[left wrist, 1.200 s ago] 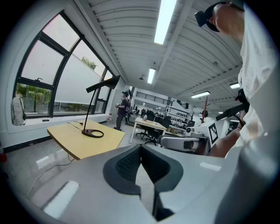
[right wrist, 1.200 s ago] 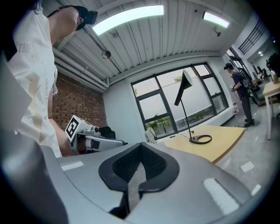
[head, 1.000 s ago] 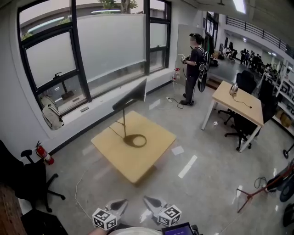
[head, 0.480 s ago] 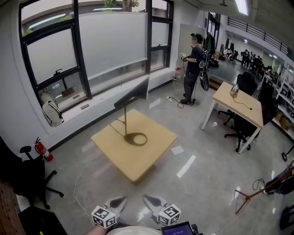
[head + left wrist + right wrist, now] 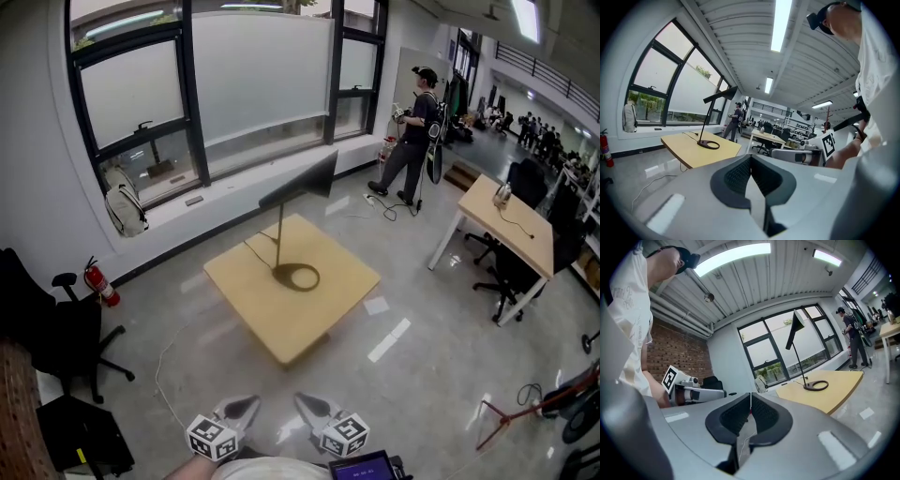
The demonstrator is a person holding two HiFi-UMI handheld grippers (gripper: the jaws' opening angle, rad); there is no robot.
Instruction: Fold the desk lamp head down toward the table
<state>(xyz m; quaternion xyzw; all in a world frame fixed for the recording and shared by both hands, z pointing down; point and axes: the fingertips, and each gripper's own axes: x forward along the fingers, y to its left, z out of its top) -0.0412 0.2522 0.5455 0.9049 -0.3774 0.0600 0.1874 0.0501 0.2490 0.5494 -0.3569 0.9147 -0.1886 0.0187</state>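
A black desk lamp stands on a low square wooden table (image 5: pixel 258 305) in the middle of the floor. Its ring base (image 5: pixel 296 277) rests near the table's centre, and its long flat head (image 5: pixel 300 185) is raised high on a thin stem. Both grippers are far from it, at the bottom edge of the head view. My left gripper (image 5: pixel 246 410) and right gripper (image 5: pixel 309 406) are shut, with nothing between their fingers. The left gripper view shows the lamp (image 5: pixel 708 143) ahead to the left of the left gripper (image 5: pixel 751 157). The right gripper view shows the lamp (image 5: pixel 815 386) ahead to the right of the right gripper (image 5: pixel 750 394).
A person (image 5: pixel 412 131) stands near the windows at the back right. A second desk (image 5: pixel 506 230) with office chairs is at the right. A black chair (image 5: pixel 47 328), a fire extinguisher (image 5: pixel 98 281) and a backpack (image 5: pixel 122 208) are on the left. A cable (image 5: pixel 164 375) trails across the floor.
The head view has swung a little, so the table and lamp sit further right and lower in the picture. Both grippers have kept their place and stayed shut.
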